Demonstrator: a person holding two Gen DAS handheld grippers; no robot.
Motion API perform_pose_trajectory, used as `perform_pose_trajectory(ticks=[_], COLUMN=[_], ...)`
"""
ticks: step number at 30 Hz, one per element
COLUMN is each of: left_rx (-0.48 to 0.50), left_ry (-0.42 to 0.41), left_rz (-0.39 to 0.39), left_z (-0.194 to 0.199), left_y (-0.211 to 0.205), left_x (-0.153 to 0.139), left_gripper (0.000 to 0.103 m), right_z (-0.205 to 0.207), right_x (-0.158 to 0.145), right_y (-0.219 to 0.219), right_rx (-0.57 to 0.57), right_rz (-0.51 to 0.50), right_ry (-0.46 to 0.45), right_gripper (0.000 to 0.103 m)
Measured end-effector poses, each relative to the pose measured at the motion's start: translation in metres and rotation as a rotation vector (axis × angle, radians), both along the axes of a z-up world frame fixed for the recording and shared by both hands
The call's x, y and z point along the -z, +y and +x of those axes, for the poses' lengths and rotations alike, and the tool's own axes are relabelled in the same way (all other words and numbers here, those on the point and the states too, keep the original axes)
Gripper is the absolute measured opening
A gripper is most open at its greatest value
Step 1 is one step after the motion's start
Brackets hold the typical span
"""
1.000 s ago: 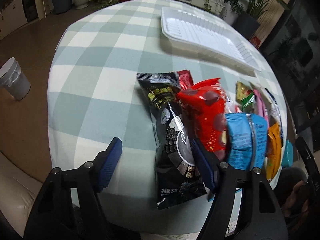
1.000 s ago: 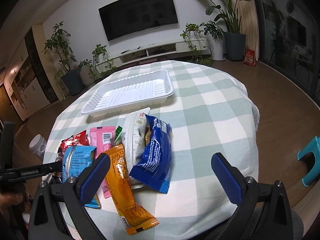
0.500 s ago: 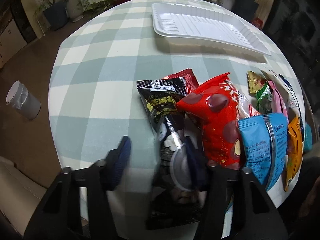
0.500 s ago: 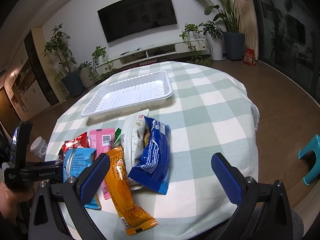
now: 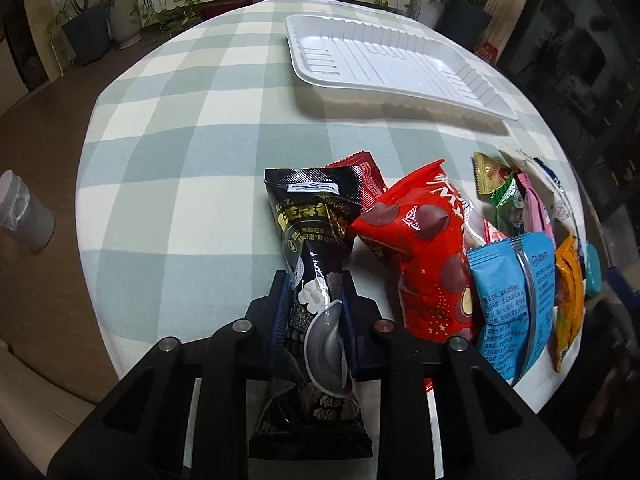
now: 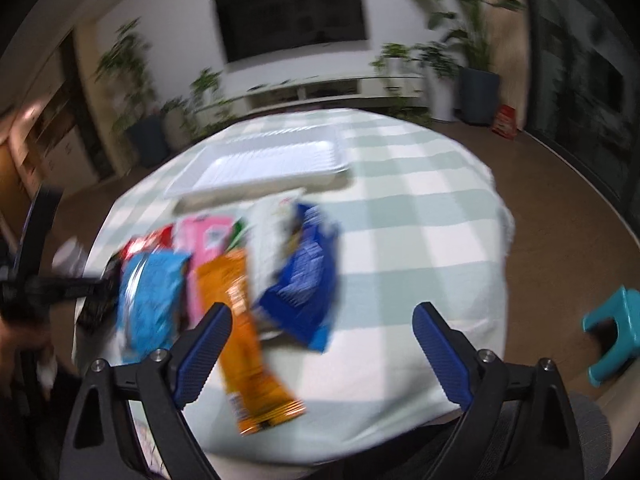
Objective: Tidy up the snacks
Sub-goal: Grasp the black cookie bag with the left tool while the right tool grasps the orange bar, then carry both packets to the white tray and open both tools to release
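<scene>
My left gripper (image 5: pixel 314 300) is shut on the black snack bag (image 5: pixel 312 224), pinching its middle as it lies on the checked tablecloth. Beside it lie a red bag (image 5: pixel 420 248), a light blue packet (image 5: pixel 508 292), an orange packet (image 5: pixel 568 292) and several small packets. The white tray (image 5: pixel 392 56) stands beyond them, empty. My right gripper (image 6: pixel 320 332) is open and empty above the near table edge, over the orange packet (image 6: pixel 244 328) and next to the dark blue bag (image 6: pixel 308 276). The right wrist view is blurred.
The round table (image 5: pixel 168 128) has a green and white checked cloth. A grey bin (image 5: pixel 24 216) stands on the floor to the left. A teal stool (image 6: pixel 612 332) is on the floor to the right. Potted plants (image 5: pixel 104 20) line the far wall.
My left gripper has closed on the black bag; it was open around it a second ago. My right gripper has moved, blurring its view, and its jaws have narrowed somewhat.
</scene>
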State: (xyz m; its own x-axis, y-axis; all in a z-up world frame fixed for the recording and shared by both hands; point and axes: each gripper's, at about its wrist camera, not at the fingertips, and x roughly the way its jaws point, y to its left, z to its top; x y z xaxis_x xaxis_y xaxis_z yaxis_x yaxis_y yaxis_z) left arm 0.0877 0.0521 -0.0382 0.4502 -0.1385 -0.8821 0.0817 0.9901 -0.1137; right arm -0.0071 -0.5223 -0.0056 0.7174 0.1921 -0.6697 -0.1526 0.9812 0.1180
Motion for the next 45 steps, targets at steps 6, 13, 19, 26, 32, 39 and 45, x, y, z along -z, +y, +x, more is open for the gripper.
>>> perform_pose_trajectory(ticks=[6, 13, 19, 26, 32, 39, 45], left_rx=[0.007, 0.018, 0.021, 0.002, -0.016, -0.049, -0.074], left_ry=[-0.004, -0.013, -0.016, -0.026, -0.047, -0.1, -0.15], left_rz=[-0.024, 0.008, 0.003, -0.039, -0.062, -0.14, -0.196], left_z=[0.001, -0.001, -0.003, -0.005, -0.008, -0.021, -0.031], left_y=[0.0, -0.006, -0.005, 0.003, 0.008, 0.021, 0.043], left_x=[0.0, 0.001, 0.0, -0.005, -0.011, -0.026, -0.049], left_gripper=[0.021, 0.021, 0.021, 0.02, 0.019, 0.019, 0.018], right_z=[-0.002, 0.003, 0.005, -0.004, -0.004, -0.003, 0.008], right_x=[0.013, 0.027, 0.028, 0.019, 0.012, 0.003, -0.003], right_y=[0.034, 0.043, 0.037, 0.037, 0.034, 0.026, 0.01], right_rx=[-0.091, -0.12, -0.136, -0.178, -0.193, -0.191, -0.17], right_rz=[-0.152, -0.197, -0.121, -0.053, -0.009, 0.062, 0.166], right_ry=[0.01, 0.063, 0.092, 0.061, 0.026, -0.006, 0.018], right_gripper=[0.077, 0.06, 0.031, 0.02, 0.019, 0.018, 0.018])
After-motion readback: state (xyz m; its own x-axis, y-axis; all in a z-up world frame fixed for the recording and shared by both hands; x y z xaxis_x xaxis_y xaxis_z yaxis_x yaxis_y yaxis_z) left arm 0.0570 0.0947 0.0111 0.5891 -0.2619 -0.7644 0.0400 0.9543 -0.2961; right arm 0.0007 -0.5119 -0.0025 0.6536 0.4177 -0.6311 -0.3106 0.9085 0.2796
